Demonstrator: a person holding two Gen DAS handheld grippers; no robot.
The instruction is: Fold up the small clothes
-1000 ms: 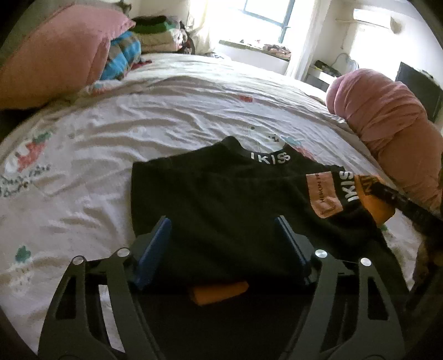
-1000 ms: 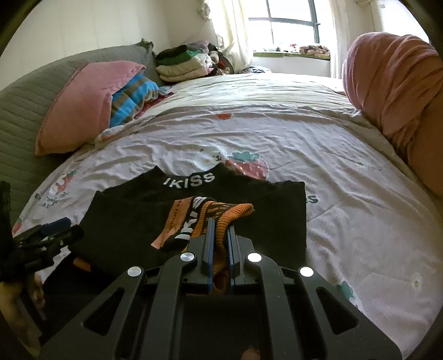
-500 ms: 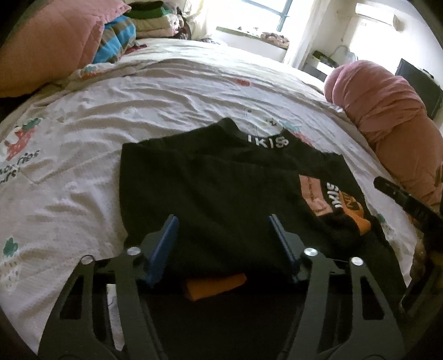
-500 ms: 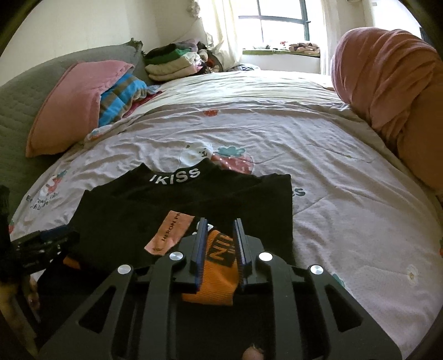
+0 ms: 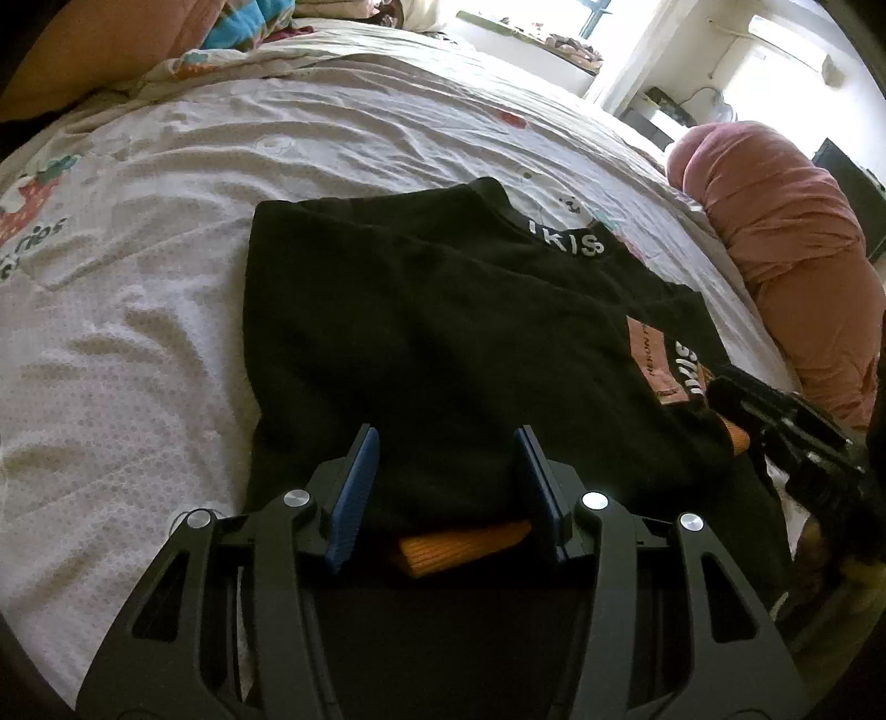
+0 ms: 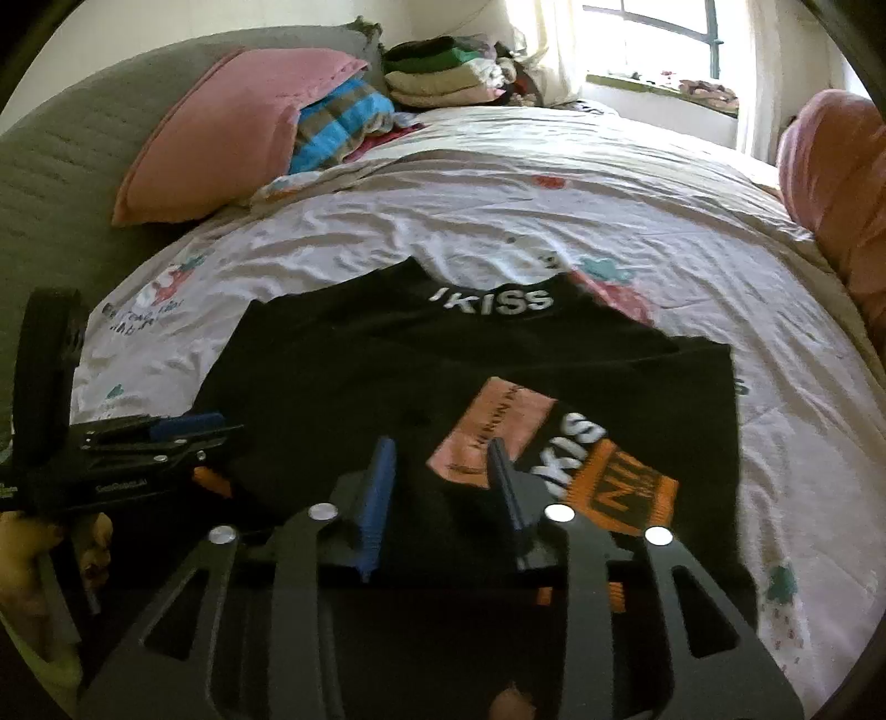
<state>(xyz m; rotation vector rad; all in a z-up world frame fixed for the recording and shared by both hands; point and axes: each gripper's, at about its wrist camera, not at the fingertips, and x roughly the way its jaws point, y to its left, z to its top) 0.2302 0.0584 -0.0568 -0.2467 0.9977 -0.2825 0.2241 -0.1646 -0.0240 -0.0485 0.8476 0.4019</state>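
bed [image 6: 637, 221] wearing white strawberry-print sheet | black IKISS sweater [image 6: 443, 376] lying folded mid-sheet | pink pillow [image 6: 221, 127], striped blue blanket [image 6: 338, 124], folded clothes stack [image 6: 443, 75] sitting at far end | rolled pink duvet [image 5: 775, 232] lying along one edge

The garment [image 6: 443, 376] lies flat on the bed [image 6: 554, 221], low and centre in the right wrist view, collar toward the top. A pillow [image 6: 221, 138] sits upper left, a folded pile [image 6: 443, 77] beside it at top centre (near the window [image 6: 664, 39]). A rolled blanket [image 5: 786, 249] lies at the right edge of the left wrist view.
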